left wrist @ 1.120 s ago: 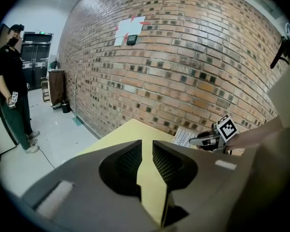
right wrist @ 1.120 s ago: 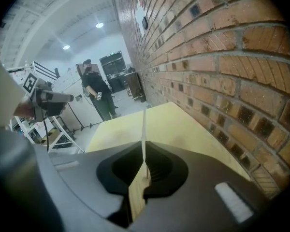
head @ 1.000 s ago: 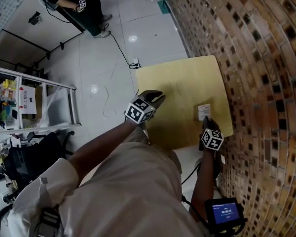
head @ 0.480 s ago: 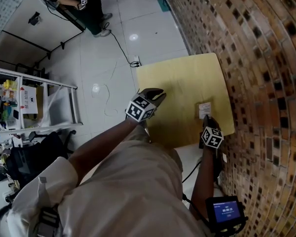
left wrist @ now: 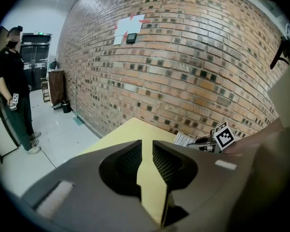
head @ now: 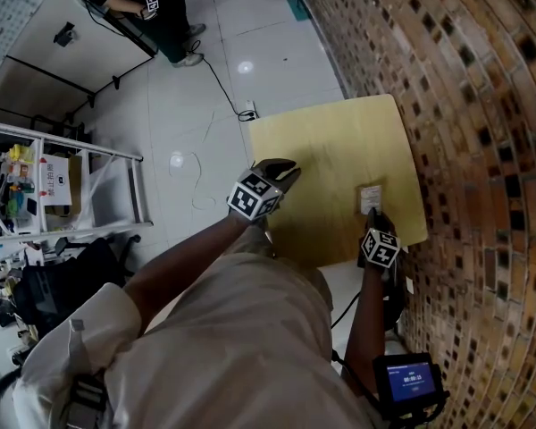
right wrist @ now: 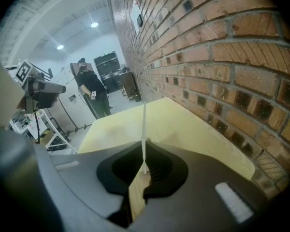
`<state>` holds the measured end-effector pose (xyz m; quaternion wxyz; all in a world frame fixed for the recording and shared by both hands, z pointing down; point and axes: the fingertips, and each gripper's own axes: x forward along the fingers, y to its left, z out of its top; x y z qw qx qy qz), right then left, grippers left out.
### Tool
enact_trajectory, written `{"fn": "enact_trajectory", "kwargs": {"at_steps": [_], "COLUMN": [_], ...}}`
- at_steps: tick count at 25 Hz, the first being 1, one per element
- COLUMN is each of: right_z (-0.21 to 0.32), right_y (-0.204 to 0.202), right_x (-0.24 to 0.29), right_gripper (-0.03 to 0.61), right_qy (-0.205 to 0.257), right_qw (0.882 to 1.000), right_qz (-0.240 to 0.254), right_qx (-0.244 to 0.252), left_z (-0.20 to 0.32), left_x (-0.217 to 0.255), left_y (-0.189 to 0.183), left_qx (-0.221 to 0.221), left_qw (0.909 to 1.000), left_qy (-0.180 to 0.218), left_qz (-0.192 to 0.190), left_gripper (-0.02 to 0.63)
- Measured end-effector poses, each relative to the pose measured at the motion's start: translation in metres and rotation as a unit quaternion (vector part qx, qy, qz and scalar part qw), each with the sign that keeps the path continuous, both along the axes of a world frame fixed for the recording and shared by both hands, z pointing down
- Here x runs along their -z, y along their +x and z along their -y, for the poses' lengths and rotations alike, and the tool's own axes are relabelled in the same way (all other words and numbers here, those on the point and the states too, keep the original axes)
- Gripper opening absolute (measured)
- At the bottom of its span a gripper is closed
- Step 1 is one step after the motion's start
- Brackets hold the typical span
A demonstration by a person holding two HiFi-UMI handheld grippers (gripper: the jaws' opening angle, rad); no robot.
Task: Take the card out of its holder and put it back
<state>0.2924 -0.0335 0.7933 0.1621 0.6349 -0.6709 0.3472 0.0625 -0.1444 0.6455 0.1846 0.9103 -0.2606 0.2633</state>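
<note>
Your right tongs (right wrist: 144, 146) pinch the thin, light, probably bendy card (right wrist: 144, 120) at its near edge, so squeeze gently; your left tongs (left wrist: 147, 144) gape empty.

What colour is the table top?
The table top is plain pale yellow, seen best in the head view.
</note>
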Motion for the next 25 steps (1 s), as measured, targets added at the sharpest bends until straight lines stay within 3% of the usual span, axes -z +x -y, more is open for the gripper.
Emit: {"fn": "enact_trajectory", "kwargs": {"at_steps": [25], "right_z": [-0.001], "right_y": [-0.007], "right_x": [-0.026], "right_gripper": [0.015], "right_qy": [-0.022], "right_qw": [1.000], "right_qz": [-0.001], "right_qx": [0.001], "left_z": [-0.002], "left_x": [-0.001], "left_y": [0.000], "left_qx": [-0.003], "left_qw": [0.9999], "left_qy": [-0.007], "left_qz": [0.008], "left_gripper": [0.088]}}
